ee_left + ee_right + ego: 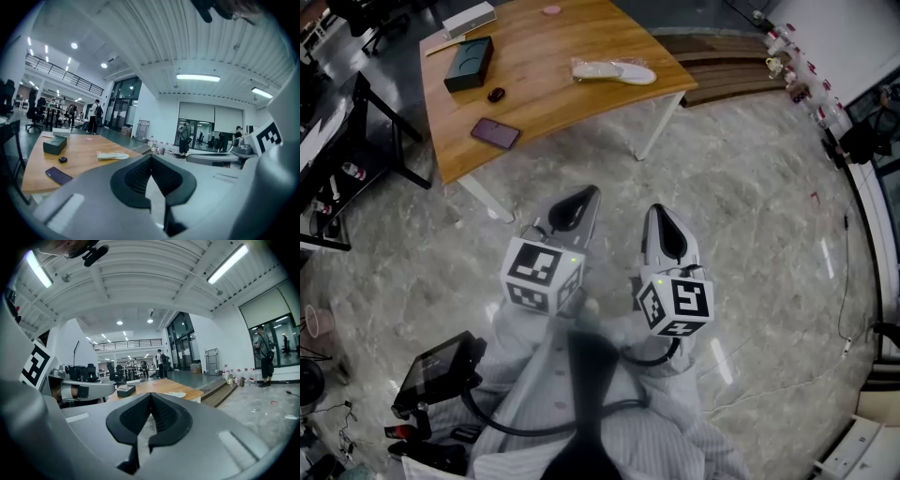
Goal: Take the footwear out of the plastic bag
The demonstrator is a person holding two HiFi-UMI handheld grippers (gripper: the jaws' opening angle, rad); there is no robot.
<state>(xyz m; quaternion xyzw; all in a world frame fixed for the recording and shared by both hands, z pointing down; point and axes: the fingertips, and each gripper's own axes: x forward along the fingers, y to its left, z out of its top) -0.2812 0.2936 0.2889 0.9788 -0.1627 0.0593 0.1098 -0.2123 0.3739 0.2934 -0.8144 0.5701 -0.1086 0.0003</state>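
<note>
A clear plastic bag with pale footwear inside (614, 71) lies on the wooden table (572, 108), toward its right end. It also shows in the left gripper view as a flat white bundle (112, 156), and faintly in the right gripper view (177, 394). My left gripper (591, 191) and right gripper (655, 210) hang side by side over the marble floor, well short of the table and pointing toward it. Both are shut with nothing between their jaws, as the left gripper view (151, 157) and right gripper view (151, 395) show.
On the table sit a black box (469, 63), a dark phone (495, 133), a small black object (495, 94) and a white box (469, 17). Low wooden steps (727, 66) run to the right, with bottles (792, 56) beyond. People stand far off in the hall (186, 137).
</note>
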